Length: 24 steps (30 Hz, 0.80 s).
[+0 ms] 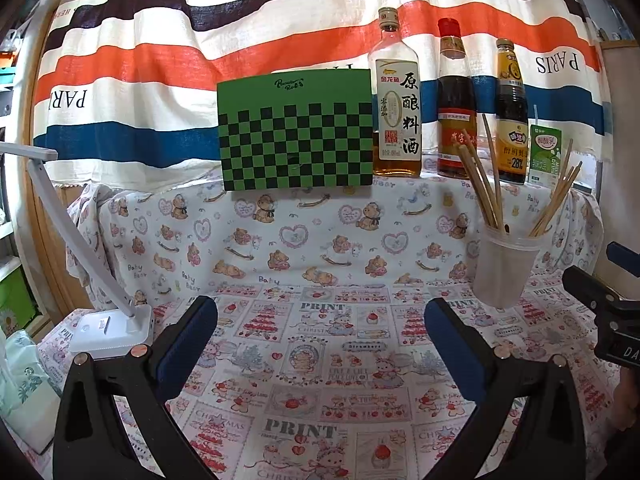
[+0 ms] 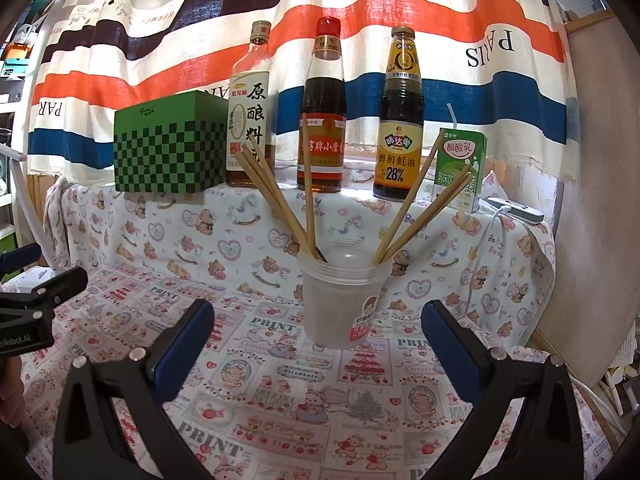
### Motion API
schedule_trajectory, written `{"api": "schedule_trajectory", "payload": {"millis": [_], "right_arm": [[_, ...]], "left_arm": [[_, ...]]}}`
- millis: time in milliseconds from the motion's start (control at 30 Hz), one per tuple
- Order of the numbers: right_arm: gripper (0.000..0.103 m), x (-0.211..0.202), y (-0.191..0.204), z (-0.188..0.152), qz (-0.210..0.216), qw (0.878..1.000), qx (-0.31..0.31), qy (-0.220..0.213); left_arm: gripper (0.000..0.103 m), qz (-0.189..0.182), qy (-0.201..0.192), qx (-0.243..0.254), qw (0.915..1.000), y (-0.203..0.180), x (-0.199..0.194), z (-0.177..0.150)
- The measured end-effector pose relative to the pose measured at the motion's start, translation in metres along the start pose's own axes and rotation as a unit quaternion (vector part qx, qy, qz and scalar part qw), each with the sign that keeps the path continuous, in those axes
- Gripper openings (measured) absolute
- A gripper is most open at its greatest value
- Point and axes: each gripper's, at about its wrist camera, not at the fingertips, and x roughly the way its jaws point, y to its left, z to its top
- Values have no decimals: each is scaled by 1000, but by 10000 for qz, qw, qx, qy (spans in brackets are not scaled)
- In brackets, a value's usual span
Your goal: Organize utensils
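Note:
A translucent plastic cup (image 2: 340, 300) stands upright on the printed cloth, holding several wooden chopsticks (image 2: 280, 204) that fan out left and right. In the left wrist view the same cup (image 1: 504, 268) and chopsticks (image 1: 486, 176) sit at the right. My right gripper (image 2: 318, 312) is open, its blue-padded fingers a little in front of the cup on either side, apart from it. My left gripper (image 1: 320, 312) is open over bare cloth, with the cup ahead to its right. Neither gripper holds anything.
Along the back stand a green checkered box (image 1: 296, 132), three sauce bottles (image 2: 322, 112) and a small drink carton (image 2: 460, 168). A white desk lamp (image 1: 108, 320) sits at the left. A white cable and power strip (image 2: 516, 208) lie at the right. A striped cloth hangs behind.

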Motion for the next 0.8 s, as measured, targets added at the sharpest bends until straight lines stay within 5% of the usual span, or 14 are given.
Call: {"api": "schedule_trajectory", "payload": {"millis": [800], "right_arm": [[103, 0, 2, 0, 26, 10000, -58, 11]], "left_arm": [[103, 10, 6, 19, 10000, -1, 0, 0]]}}
